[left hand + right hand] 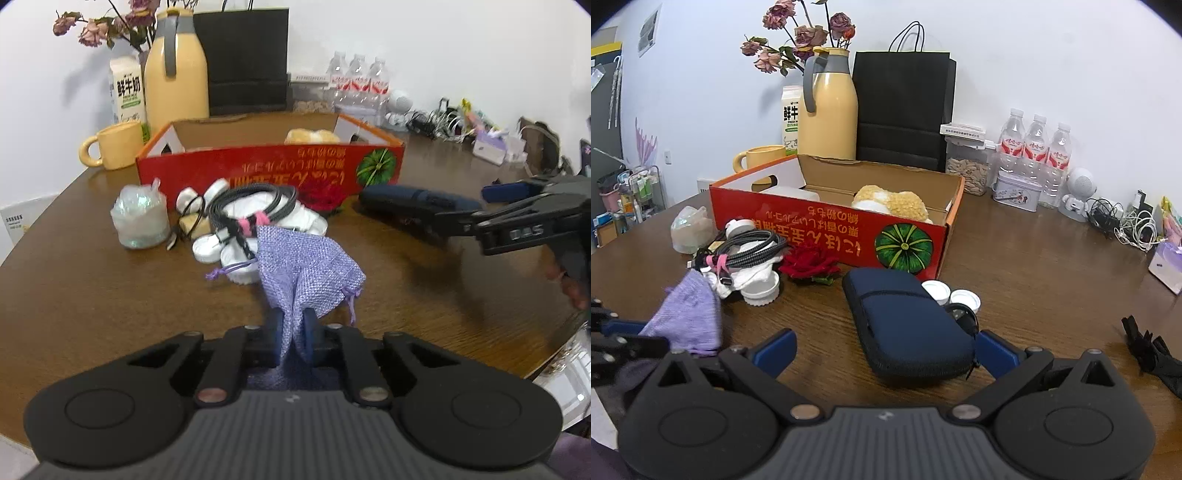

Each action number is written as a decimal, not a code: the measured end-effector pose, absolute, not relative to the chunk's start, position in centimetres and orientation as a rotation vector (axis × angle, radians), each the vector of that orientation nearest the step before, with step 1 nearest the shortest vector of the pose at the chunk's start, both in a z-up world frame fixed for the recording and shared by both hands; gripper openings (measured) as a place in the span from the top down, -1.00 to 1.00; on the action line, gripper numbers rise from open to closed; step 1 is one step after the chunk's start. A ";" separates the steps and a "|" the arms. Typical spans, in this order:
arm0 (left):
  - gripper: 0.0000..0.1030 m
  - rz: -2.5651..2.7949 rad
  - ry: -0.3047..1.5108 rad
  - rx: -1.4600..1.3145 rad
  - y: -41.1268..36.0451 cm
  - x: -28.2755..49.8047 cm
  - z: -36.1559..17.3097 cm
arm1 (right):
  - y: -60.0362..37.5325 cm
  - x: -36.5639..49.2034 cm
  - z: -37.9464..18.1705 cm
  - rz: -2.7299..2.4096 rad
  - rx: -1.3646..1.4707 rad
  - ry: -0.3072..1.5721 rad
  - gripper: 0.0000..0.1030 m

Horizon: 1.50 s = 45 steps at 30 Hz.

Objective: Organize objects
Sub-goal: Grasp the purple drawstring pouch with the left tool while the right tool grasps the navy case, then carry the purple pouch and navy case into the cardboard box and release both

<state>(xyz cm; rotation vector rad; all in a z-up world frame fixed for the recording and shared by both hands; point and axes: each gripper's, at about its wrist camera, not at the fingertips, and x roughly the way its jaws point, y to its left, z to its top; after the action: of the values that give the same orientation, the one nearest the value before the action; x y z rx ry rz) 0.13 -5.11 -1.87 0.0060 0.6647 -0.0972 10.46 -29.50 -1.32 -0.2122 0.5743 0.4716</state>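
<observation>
lilac mesh pouch [308, 266] is pinched in my left gripper [294, 338] near the table's [74, 280] front edge; red box [266, 171] lies straight ahead. right gripper [886, 354] gapes around the navy case [908, 321], lengthwise boxward.

Lilac mesh drawstring pouch [306, 273]: lower end pinched out of sight between the blue pads [275, 334] of the left gripper [293, 338]; in right wrist view its lower left is blurred behind that gripper's arm.
Dark blue zip case [908, 321]: near end sits between the spread fingers of the right gripper [886, 350]; contact with either finger can't be told. Black item behind its right corner is mostly hidden.
Red cardboard box [266, 166]: interior mostly blocked by its front wall in left wrist view.
White lidded jars [236, 236] ahead of the left gripper: partly covered by the coiled black cable [255, 203].
Black object [1156, 354] right of the right gripper: cut by the frame edge, unidentifiable.
</observation>
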 end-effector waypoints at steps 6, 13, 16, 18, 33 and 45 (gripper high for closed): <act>0.78 -0.094 0.609 -0.006 -4.4 -0.1 0.5 | -29.1 12.2 -1.0 0.479 -0.230 0.575 -1.00; 0.78 -0.043 0.596 -0.039 -2.6 0.9 1.8 | -28.7 15.0 -1.2 0.546 -0.243 0.633 -0.68; 0.78 -0.035 0.601 -0.048 -2.1 1.3 1.8 | -28.3 16.2 -1.5 0.568 -0.249 0.667 -0.62; 0.78 -0.030 0.604 -0.048 -2.0 1.6 1.7 | -28.2 17.0 -1.7 0.584 -0.241 0.696 -0.61; 0.78 -0.040 0.594 -0.047 -1.2 3.3 2.3 | -28.6 17.1 -2.1 0.609 -0.192 0.700 -0.20; 0.77 -0.061 0.530 -0.041 -0.7 6.3 4.3 | -27.6 14.3 1.6 0.630 -0.224 0.545 -0.19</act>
<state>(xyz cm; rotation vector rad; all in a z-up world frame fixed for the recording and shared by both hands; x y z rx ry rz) 6.30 -0.68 4.25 -0.0414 0.5304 -0.0614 14.27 -27.60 1.57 -0.2240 0.5449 0.6303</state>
